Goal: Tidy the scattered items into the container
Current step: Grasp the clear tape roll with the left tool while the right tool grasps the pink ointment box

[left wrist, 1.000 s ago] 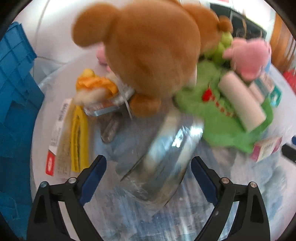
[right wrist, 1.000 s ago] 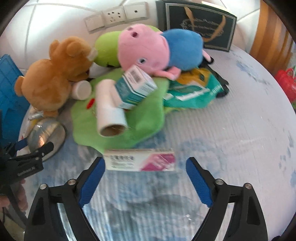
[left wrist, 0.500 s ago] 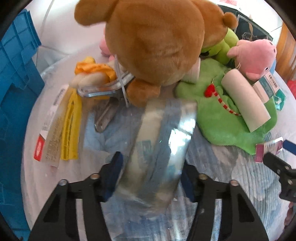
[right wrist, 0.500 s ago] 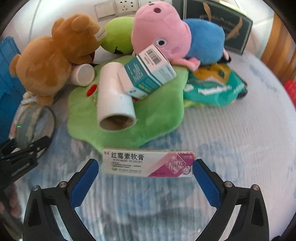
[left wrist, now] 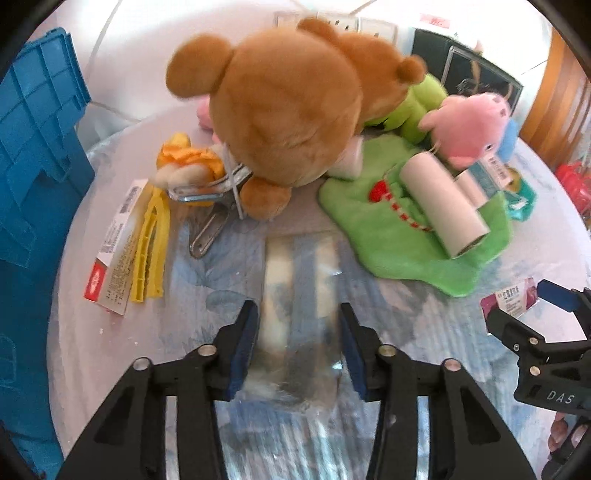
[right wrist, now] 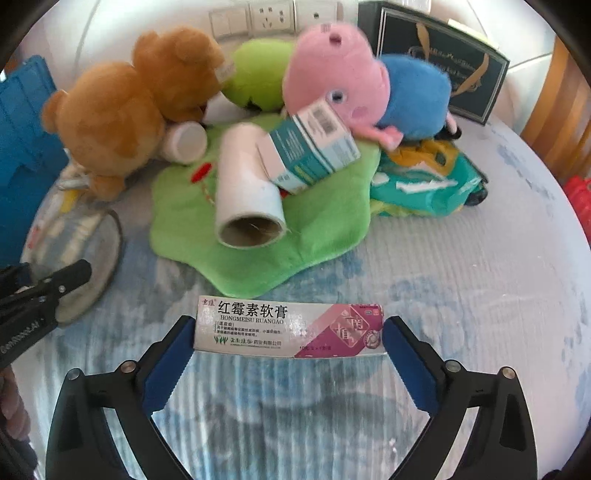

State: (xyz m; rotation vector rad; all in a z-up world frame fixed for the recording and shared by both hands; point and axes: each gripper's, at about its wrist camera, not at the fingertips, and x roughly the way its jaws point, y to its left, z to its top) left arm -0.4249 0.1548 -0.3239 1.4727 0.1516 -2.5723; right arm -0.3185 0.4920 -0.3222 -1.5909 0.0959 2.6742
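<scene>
Ointment box (right wrist: pixel 290 328) sits between right tongs (right wrist: pixel 290 345) pads — left tongs (left wrist: pixel 299 343) clamp shiny bowl (left wrist: pixel 299 314).

both views are bright, lit by strong daylight; the white wall (right wrist: pixel 110 29) at the top is nearly washed out. the fisheye lens bends the scene hard at the rim, and black corners frame each circle. in the left wrist view the brown teddy bear (left wrist: pixel 288 110) is soft with blur and the shiny metal bowl (left wrist: pixel 299 306) carries smeared glare. in the right wrist view the ointment box (right wrist: pixel 288 326) is sharp, its print readable, while the pink pig plush (right wrist: pixel 332 74) behind is slightly blurred. shadows are faint and soft.
</scene>
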